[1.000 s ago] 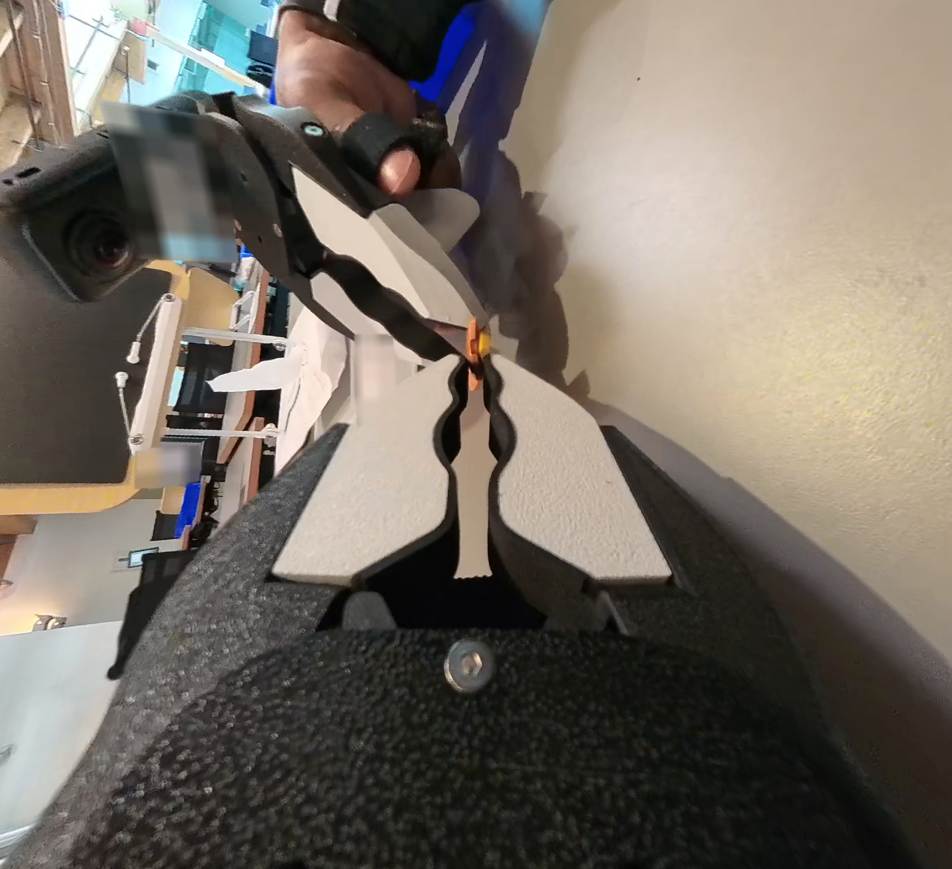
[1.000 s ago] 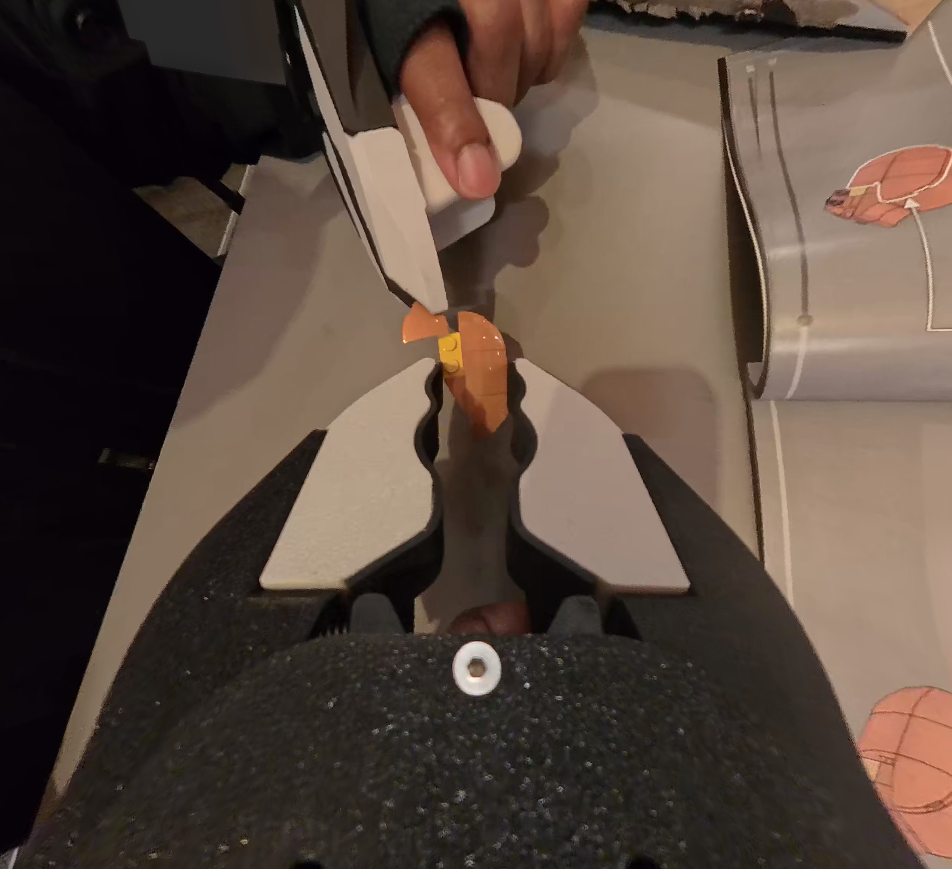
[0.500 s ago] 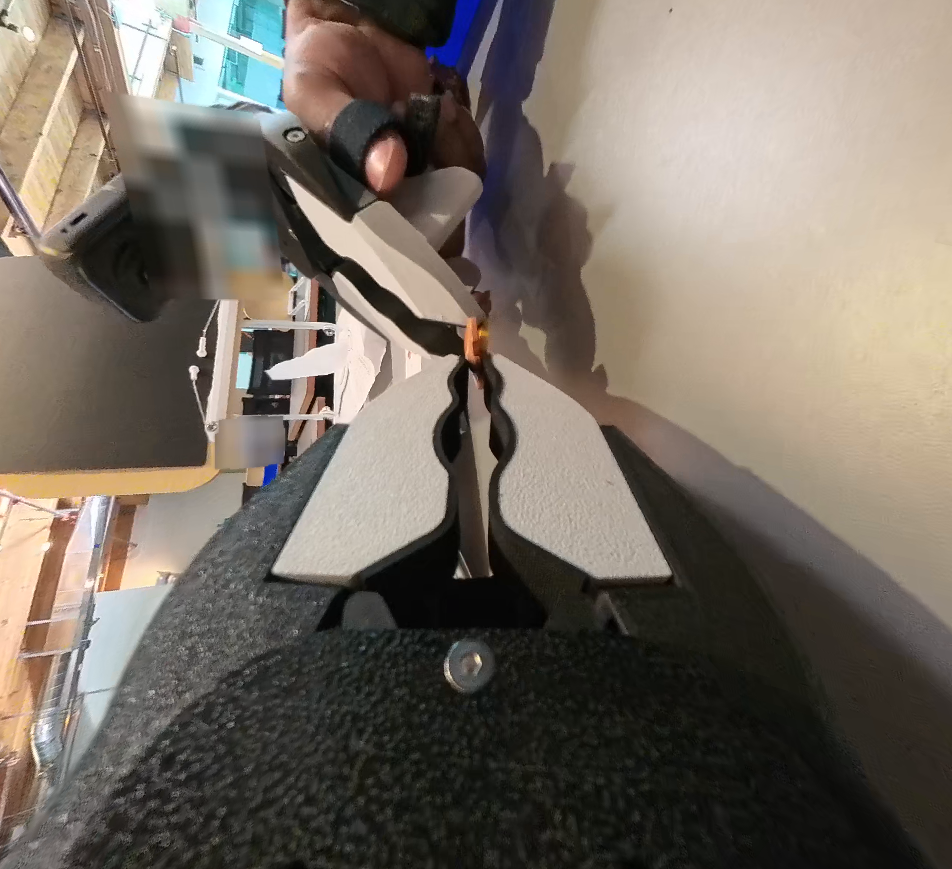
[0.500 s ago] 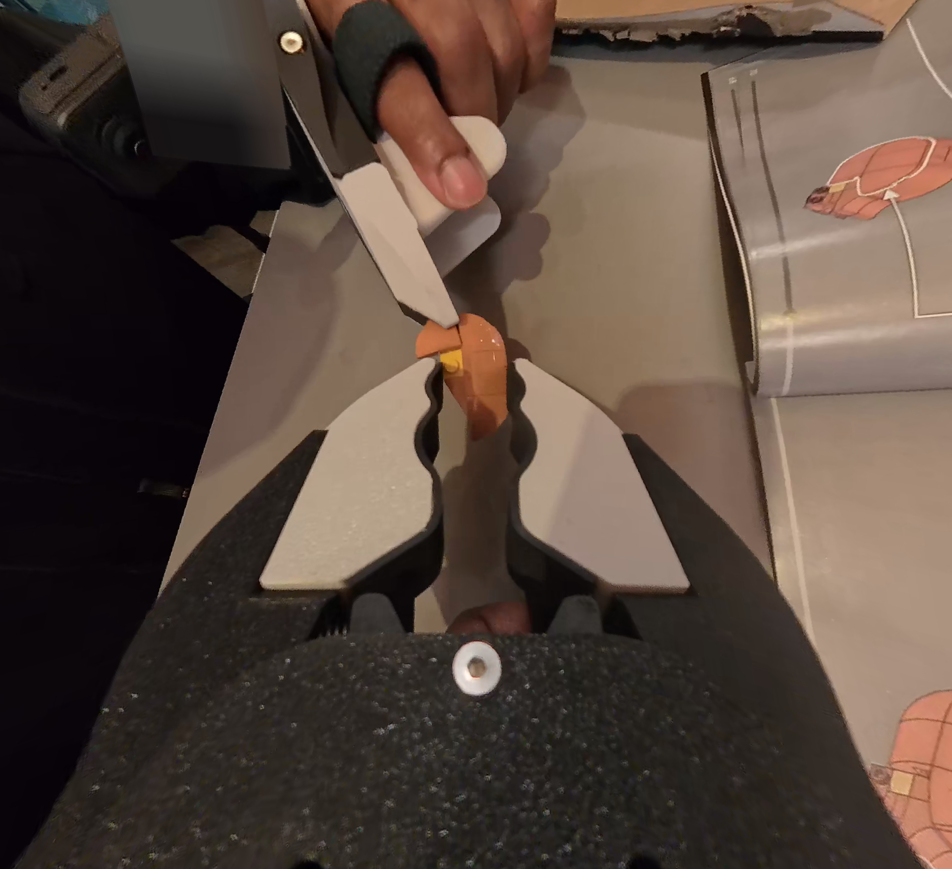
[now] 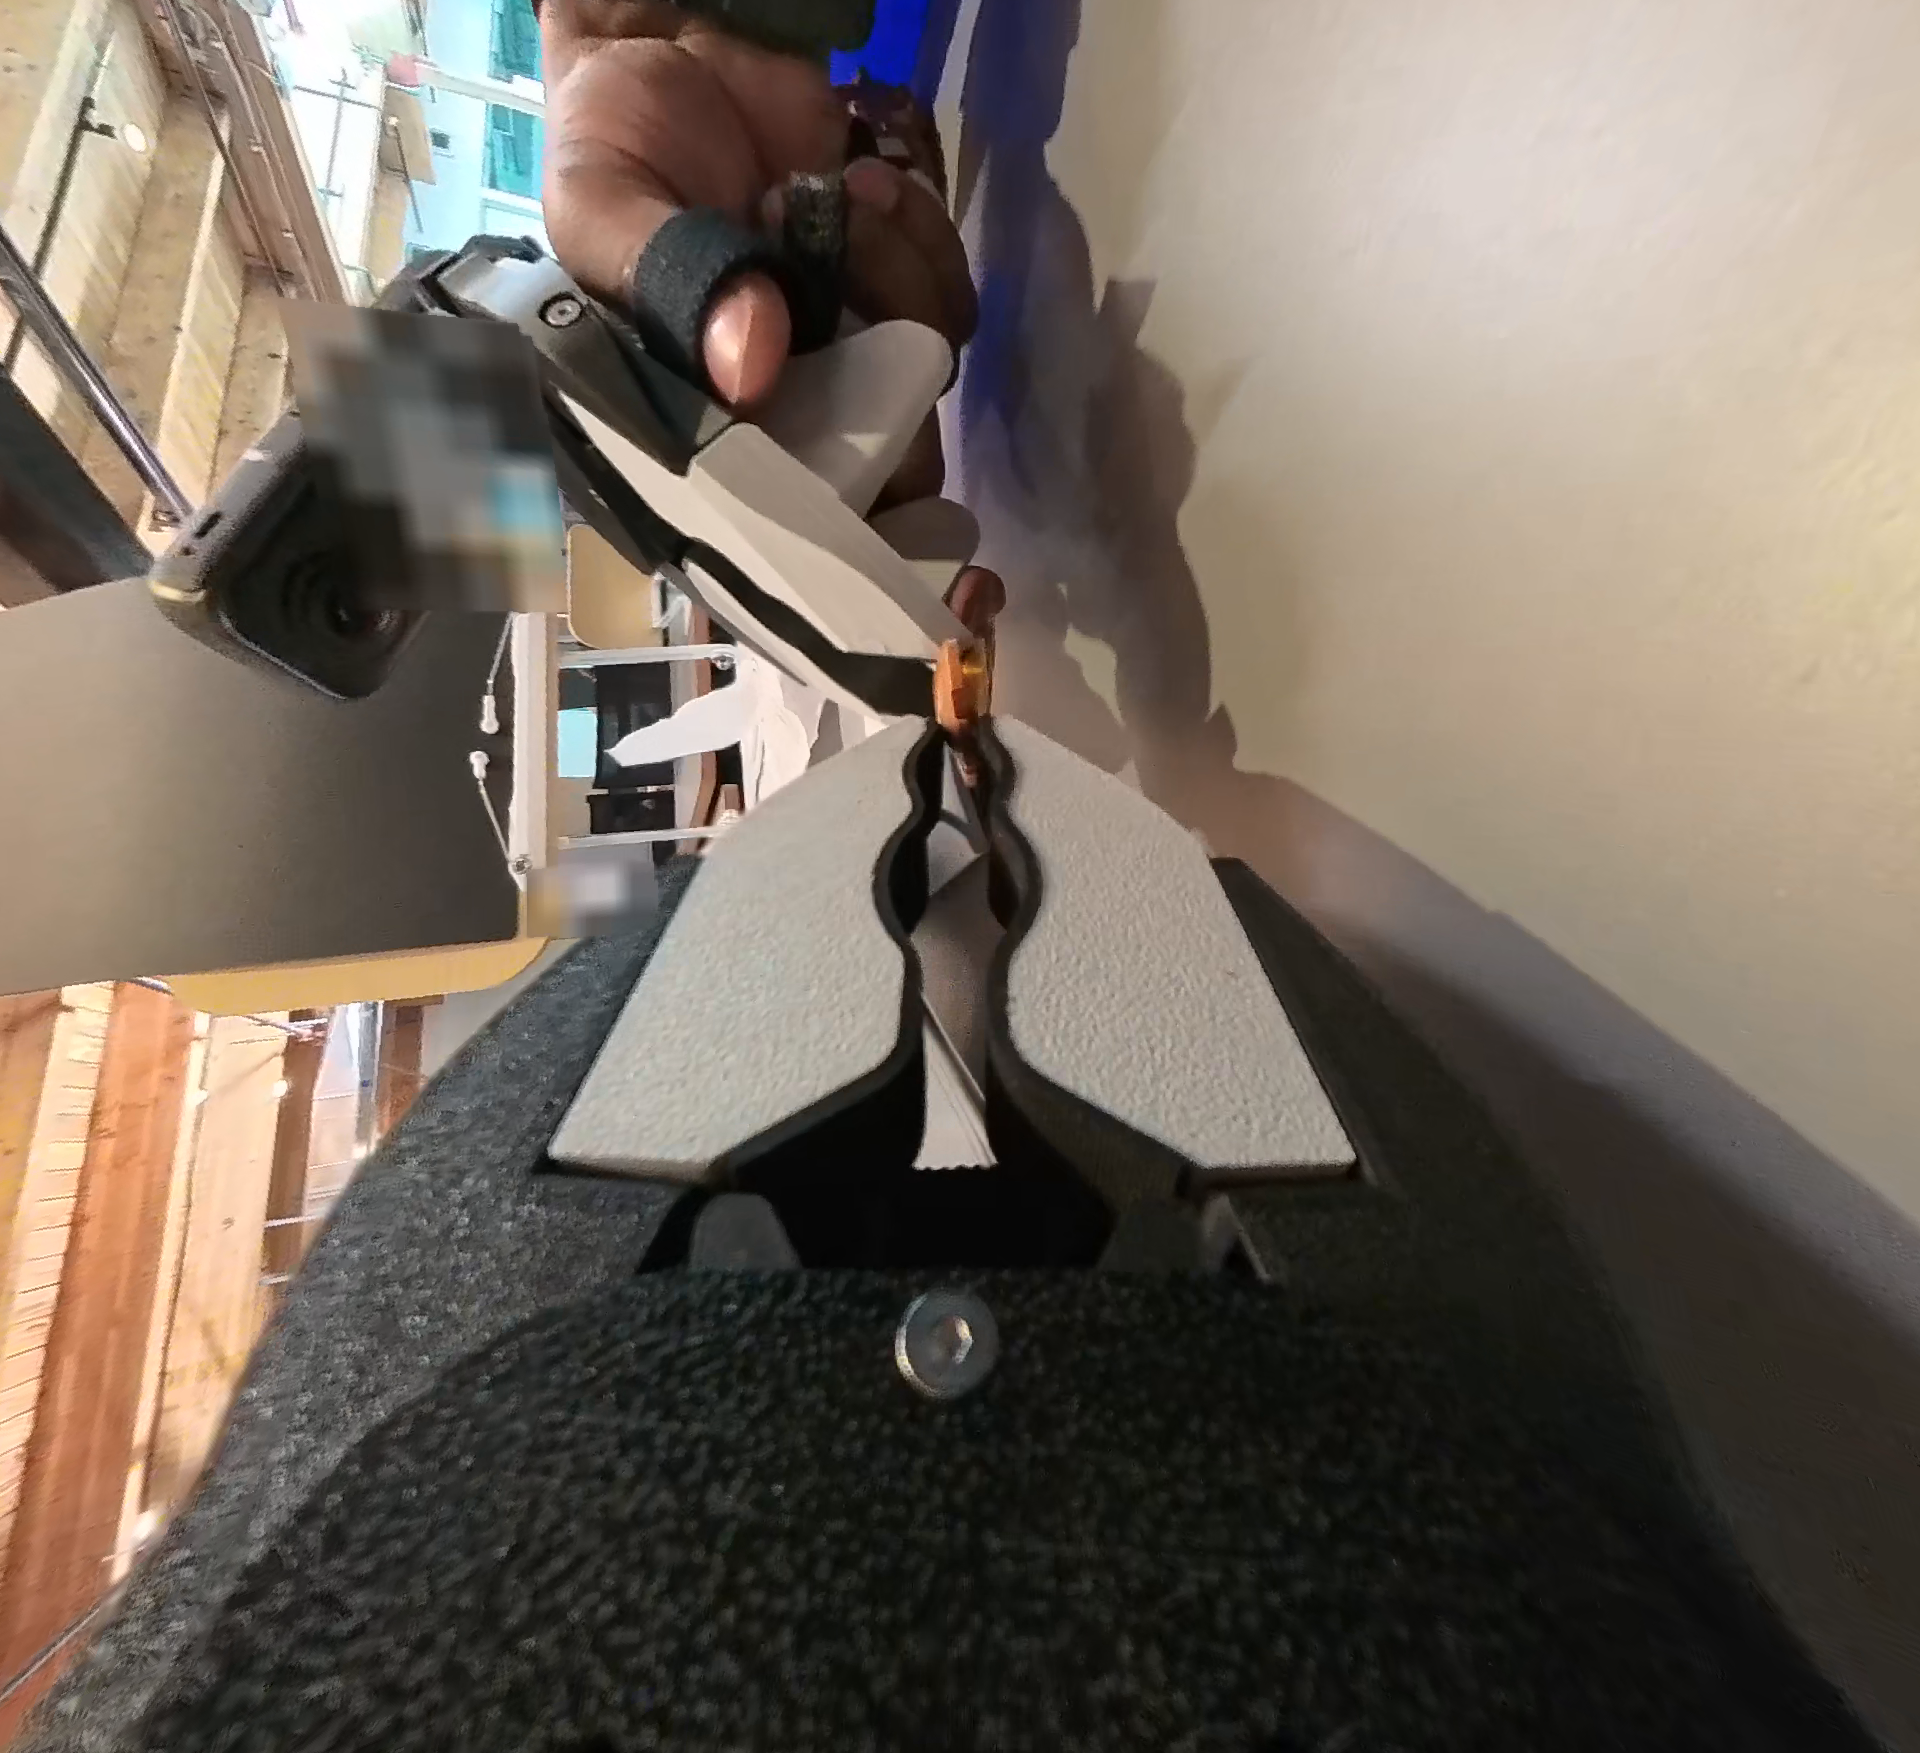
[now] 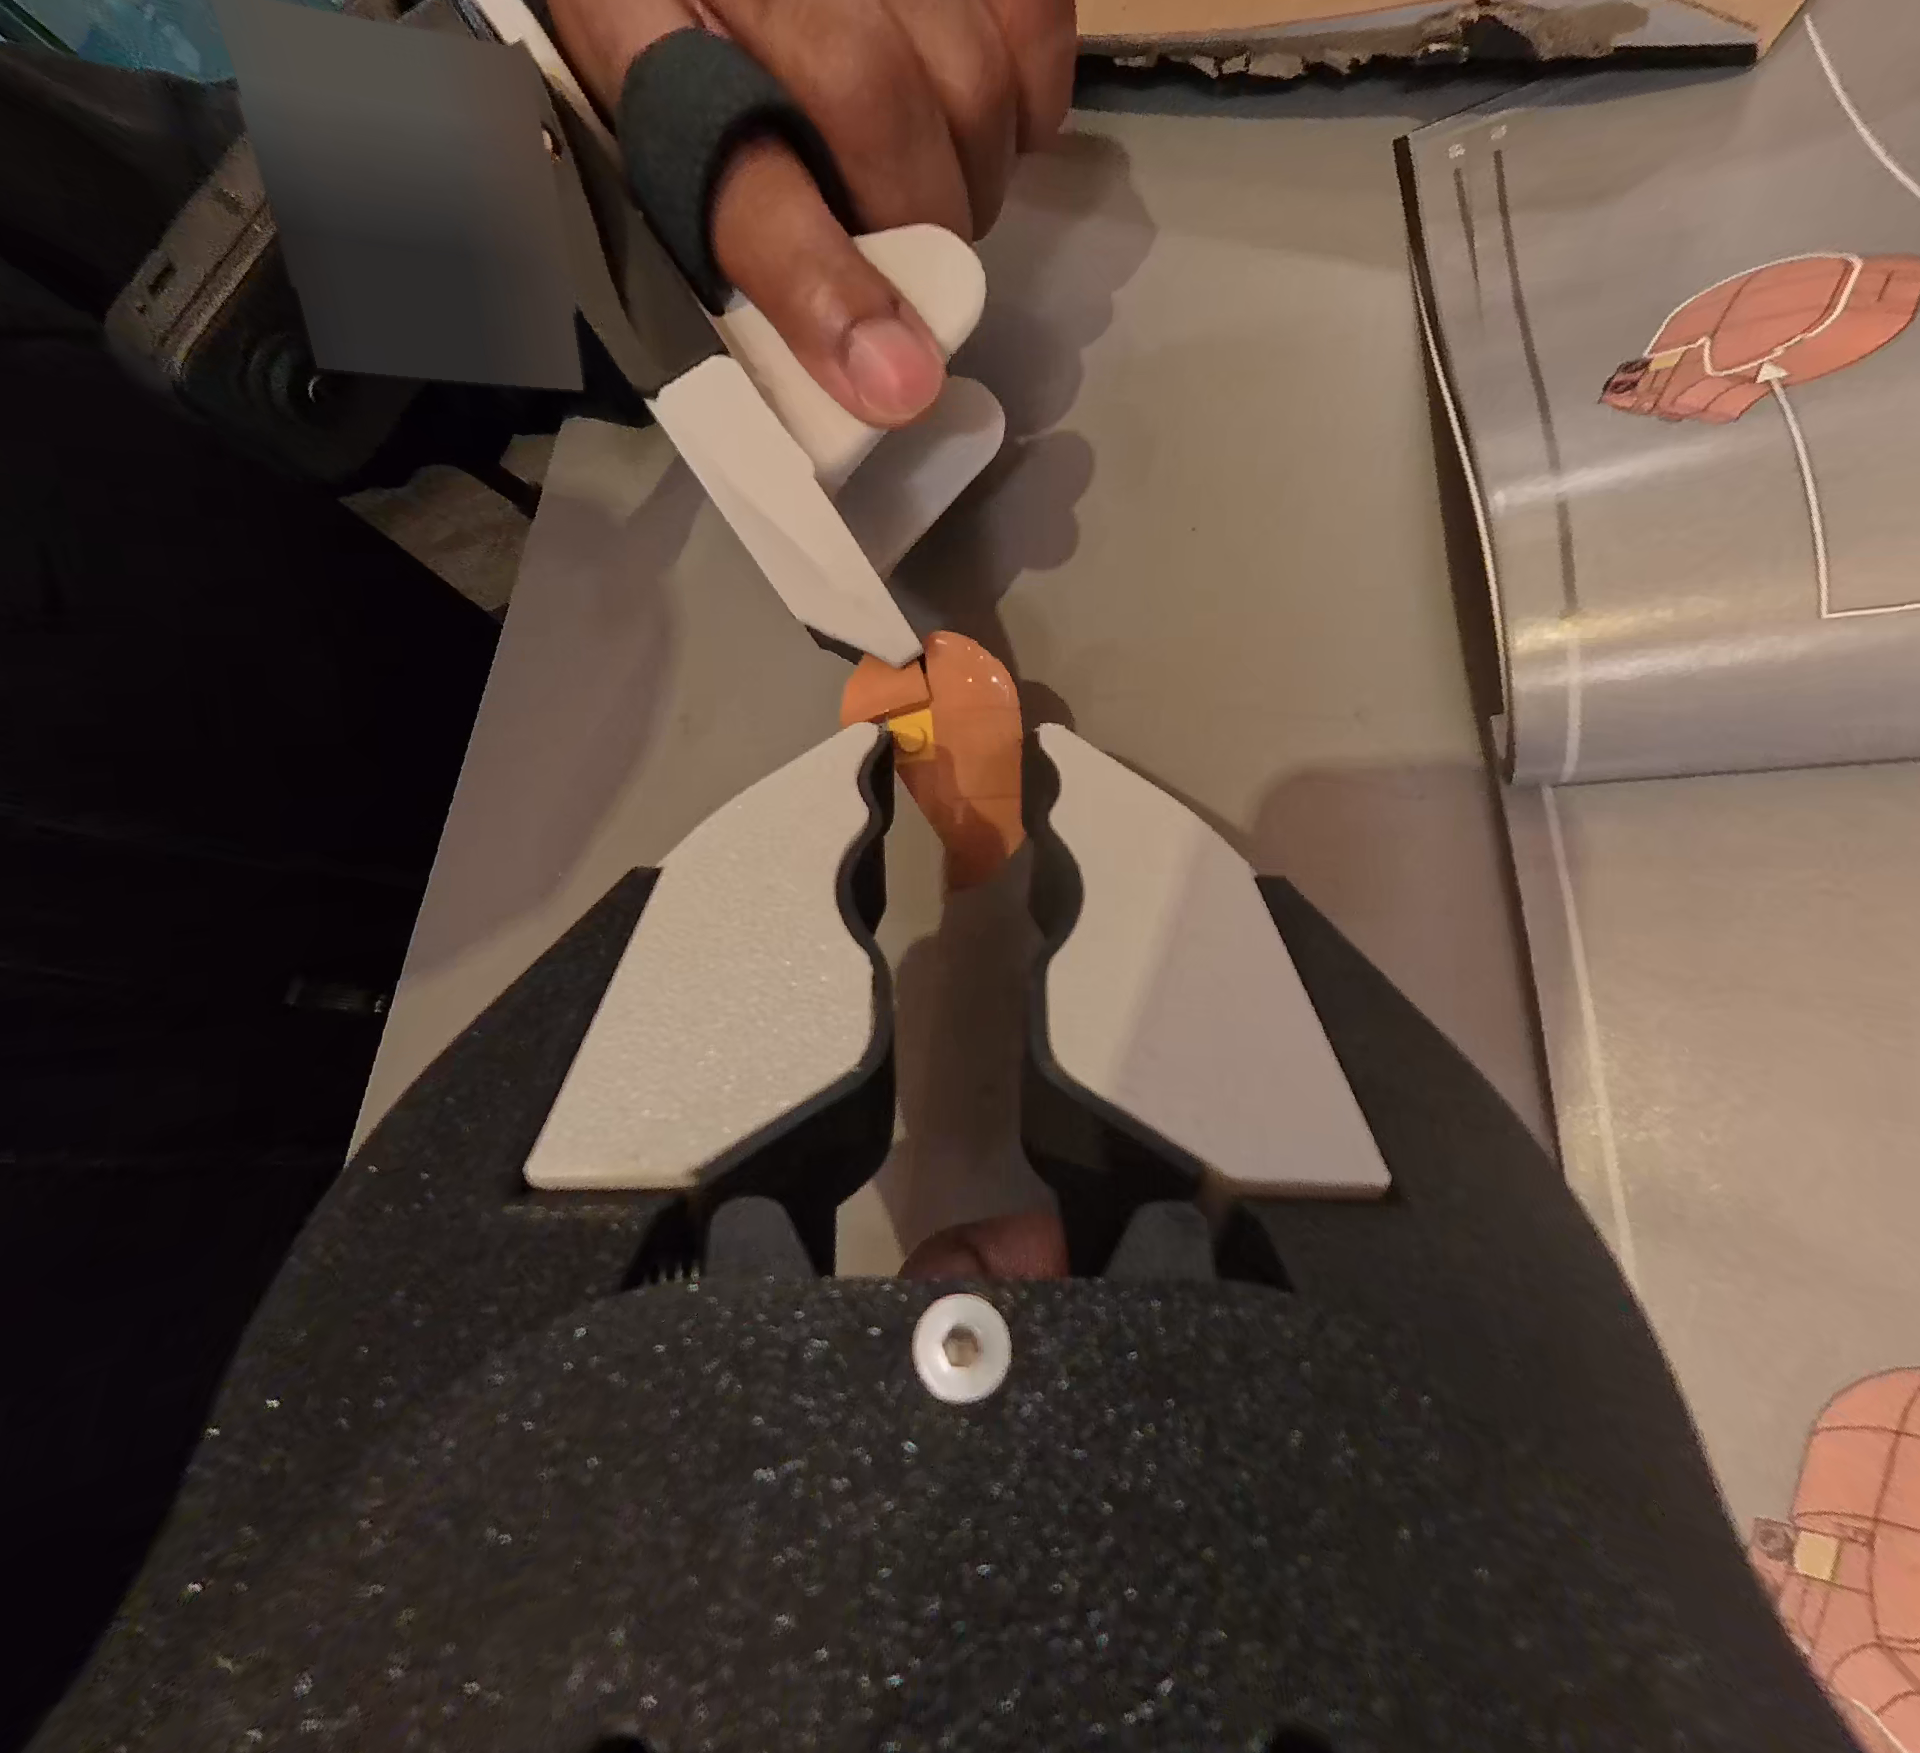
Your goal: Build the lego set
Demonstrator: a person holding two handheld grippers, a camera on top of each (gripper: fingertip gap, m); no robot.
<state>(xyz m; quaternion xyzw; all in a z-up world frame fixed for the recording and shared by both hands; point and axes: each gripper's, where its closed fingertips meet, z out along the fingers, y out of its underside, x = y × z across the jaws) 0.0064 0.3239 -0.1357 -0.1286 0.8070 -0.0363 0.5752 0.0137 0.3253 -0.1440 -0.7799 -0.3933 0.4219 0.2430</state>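
an orange brick assembly (image 6: 971,758), curved and glossy with a small yellow studded piece (image 6: 912,735) set in its side, is held above a grey table (image 6: 1226,560), clear of the surface. it is clamped between the fingertips of the right gripper (image 6: 958,753), whose pads are pressed on its two flanks while its narrow tail hangs down between the fingers. a smaller rounded orange piece (image 6: 878,690) is pinched edge-on at the very tips of the left gripper (image 5: 964,739), whose jaws are nearly closed on it, and it is pressed against the assembly just beside the yellow piece. whether the small piece is fully seated cannot be told; a thin seam is visible between the two.

the main risk is judged to be a slip: the small piece is caught only by a thin edge, so a sideways push could flick it out of the tips. the assembly is smooth and tapered, so it could be rotated or squeezed out of the right grasp if the push is not met squarely. if the pieces are misaligned, the yellow piece could be knocked loose. anything dropped could bounce off the table edge at the left or slide under the curled instruction booklet (image 6: 1683,498) lying to the right. a person's hand (image 6: 821,41) is wrapped around the left gripper's handle.
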